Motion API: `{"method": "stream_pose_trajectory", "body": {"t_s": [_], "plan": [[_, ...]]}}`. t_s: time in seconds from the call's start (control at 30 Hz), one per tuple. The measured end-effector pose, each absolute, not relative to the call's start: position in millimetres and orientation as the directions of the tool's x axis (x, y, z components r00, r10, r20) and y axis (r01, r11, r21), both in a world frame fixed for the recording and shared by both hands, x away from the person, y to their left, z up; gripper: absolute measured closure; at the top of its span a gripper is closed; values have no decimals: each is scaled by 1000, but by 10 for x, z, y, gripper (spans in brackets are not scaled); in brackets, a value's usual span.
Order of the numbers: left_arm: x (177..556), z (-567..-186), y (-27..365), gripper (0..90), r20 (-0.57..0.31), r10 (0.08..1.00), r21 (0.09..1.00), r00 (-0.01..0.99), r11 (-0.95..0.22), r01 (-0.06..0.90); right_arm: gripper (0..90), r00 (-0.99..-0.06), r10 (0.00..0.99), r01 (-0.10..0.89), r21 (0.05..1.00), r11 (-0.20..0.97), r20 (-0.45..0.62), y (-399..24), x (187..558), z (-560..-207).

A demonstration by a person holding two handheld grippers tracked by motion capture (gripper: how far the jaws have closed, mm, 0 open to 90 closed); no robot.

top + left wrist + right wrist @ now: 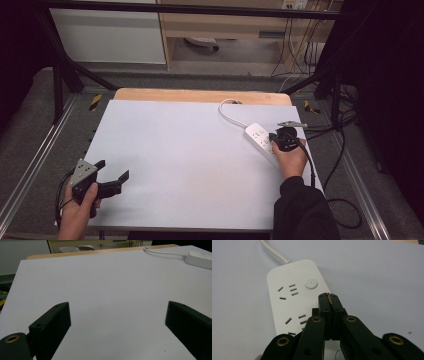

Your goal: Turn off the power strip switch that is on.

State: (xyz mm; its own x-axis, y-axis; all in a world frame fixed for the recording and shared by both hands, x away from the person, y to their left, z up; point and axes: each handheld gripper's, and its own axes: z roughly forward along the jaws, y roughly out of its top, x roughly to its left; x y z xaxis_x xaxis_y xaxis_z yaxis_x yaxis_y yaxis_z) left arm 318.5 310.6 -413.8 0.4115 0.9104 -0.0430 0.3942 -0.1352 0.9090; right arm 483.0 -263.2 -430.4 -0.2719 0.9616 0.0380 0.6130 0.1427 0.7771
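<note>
From the high view, the white power strip lies near the right edge of the pale tabletop, its cord curling back toward the far side, and the right gripper sits over its near half with the person's hand behind it; the left gripper rests well apart at the near left corner with its jaws spread wide and nothing between them. Because the strip lies loose and so close to the edge, I judge that a sideways shove from the right gripper could skid it toward the drop, and the left gripper is too far off to steady it. In the left gripper view, the two black jaws stand far apart over bare tabletop, with the power strip at the far right, which bears out that no second hold is ready. In the right gripper view, the right gripper has its jaws pressed together with nothing held, the tips hovering just beside the round button and over the socket slots. The likely slip here is aim: the closed tips could land on the casing or catch a slot instead of the button, and a slanted push could tip or slide the strip rather than press the switch.
</note>
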Motion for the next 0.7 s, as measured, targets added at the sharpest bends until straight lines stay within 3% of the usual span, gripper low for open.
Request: {"method": "stream_pose_trajectory", "body": {"t_s": [0.7], "plan": [[3177, -4133, 3099, 63, -43, 909, 909, 415, -136, 393, 900, -280, 960, 610, 769, 193, -18, -2585, 4831, -4292]]}}
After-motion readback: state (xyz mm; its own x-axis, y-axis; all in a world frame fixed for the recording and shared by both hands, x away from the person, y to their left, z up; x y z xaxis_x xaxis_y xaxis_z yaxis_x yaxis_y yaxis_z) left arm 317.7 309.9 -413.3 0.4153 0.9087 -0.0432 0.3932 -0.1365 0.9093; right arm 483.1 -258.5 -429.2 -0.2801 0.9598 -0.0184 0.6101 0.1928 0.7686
